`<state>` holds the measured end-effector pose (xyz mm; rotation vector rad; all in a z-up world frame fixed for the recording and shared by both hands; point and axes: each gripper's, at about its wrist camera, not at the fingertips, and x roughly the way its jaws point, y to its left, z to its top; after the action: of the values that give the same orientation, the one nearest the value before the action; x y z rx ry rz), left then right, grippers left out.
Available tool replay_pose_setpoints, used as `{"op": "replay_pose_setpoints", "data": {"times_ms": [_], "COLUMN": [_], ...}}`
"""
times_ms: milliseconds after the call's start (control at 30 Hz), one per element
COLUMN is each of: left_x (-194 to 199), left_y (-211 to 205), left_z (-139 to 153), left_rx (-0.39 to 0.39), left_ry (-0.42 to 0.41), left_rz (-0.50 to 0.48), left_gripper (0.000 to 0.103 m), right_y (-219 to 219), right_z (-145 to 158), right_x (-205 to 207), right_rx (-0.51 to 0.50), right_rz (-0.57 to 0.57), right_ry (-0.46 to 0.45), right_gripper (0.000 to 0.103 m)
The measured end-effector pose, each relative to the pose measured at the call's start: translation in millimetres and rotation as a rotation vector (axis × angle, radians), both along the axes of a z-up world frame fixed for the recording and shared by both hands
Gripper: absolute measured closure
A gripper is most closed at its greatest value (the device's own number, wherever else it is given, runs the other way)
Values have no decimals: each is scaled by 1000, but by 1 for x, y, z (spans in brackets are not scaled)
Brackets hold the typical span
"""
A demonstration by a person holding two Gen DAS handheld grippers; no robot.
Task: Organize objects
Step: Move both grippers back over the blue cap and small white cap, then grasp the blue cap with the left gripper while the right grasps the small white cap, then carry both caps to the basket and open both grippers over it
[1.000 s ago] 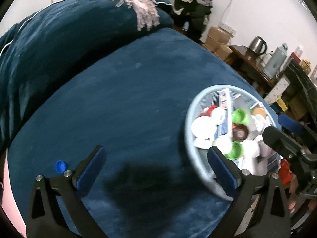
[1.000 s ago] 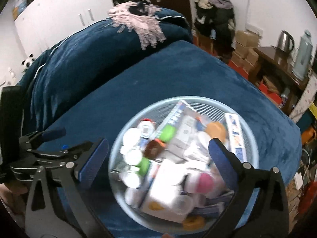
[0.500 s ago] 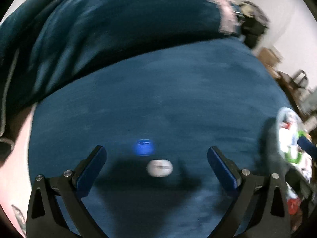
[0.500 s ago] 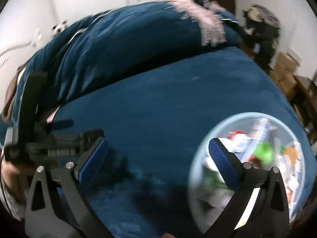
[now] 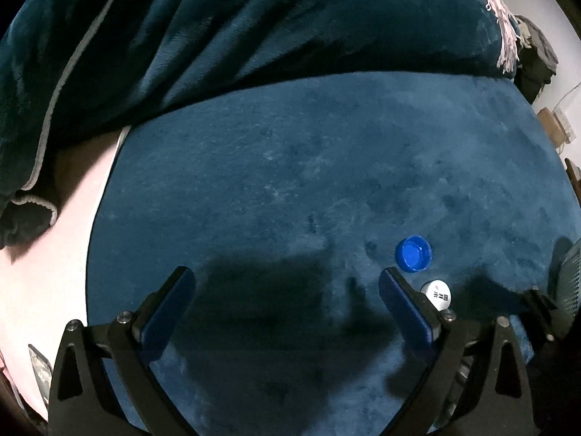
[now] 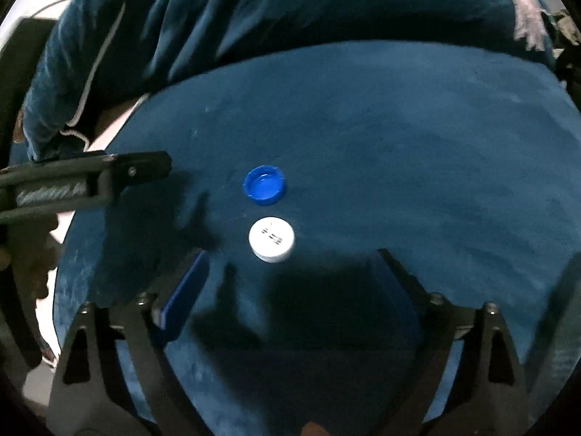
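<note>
Two bottle caps lie on the dark blue blanket [image 6: 399,145]: a blue cap [image 6: 264,185], hollow side up, and a white cap [image 6: 271,239] with black print just nearer. My right gripper [image 6: 290,269] hovers right behind the white cap; its jaws are closing with nothing between them. The left gripper [image 5: 287,283] stands open over bare blanket. In its view the blue cap [image 5: 413,253] and white cap [image 5: 437,294] sit just outside its right finger [image 5: 399,301]. The left gripper [image 6: 90,178] also shows from the side in the right wrist view.
A bunched blue blanket [image 5: 254,36] with a pink fringed cloth [image 5: 506,51] rises at the back. A pale pink sheet [image 5: 54,254] is exposed on the left. The mesh basket's wall [image 5: 570,283] shows at the far right edge of the left wrist view.
Both grippers swung left away from the filled basket and sank toward the blanket. The basket left the right wrist view, and the two caps now lie close in front of the right gripper.
</note>
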<state>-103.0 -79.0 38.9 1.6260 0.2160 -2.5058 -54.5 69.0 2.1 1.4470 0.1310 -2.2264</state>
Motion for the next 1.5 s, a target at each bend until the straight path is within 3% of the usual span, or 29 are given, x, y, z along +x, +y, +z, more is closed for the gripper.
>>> {"op": "replay_pose_setpoints", "data": {"times_ms": [33, 67, 100, 133, 300, 500, 533, 600, 633, 800, 967, 1067, 1233, 1400, 1500], "left_x": [-1, -2, -2, -4, -11, -25, -27, -31, -33, -32, -25, -20, -3, 10, 19], "left_y": [1, 2, 4, 7, 37, 79, 82, 85, 86, 82, 81, 94, 139, 204, 248], "left_z": [-1, -1, -2, -3, -6, -15, -17, -25, -30, -25, 1, 18, 53, 97, 119], "left_rx": [4, 7, 9, 10, 10, 5, 6, 15, 20, 55, 176, 193, 193, 197, 267], "left_ry": [-2, -2, -2, -1, 3, -4, -8, -29, -55, -45, 2, 23, 74, 149, 168], "left_rz": [-3, -8, -16, -28, -122, -231, -237, -248, -256, -264, -277, -313, -429, -585, -657], "left_gripper": [3, 4, 4, 6, 8, 19, 24, 51, 72, 73, 73, 73, 73, 73, 73], "right_y": [-2, -4, -6, -5, 21, 55, 57, 59, 59, 66, 79, 91, 122, 181, 225], "right_z": [-3, -8, -11, -12, 3, 13, 14, 16, 17, 20, 32, 44, 76, 108, 119], "right_x": [-2, -5, -5, -4, 9, 21, 22, 23, 23, 26, 34, 42, 61, 84, 95], "right_rx": [-4, -8, -4, 8, -53, -80, -80, -77, -77, -92, -116, -132, -163, -172, -157], "right_rz": [2, 6, 10, 15, -17, -101, -104, -108, -109, -124, -153, -169, -234, -366, -463], "right_ry": [-13, -38, -55, -50, -21, -5, -3, 7, 11, 20, 36, 58, 124, 194, 223], "right_gripper": [19, 34, 60, 72, 73, 73, 73, 73, 73, 72, 72, 72, 72, 72, 72]}}
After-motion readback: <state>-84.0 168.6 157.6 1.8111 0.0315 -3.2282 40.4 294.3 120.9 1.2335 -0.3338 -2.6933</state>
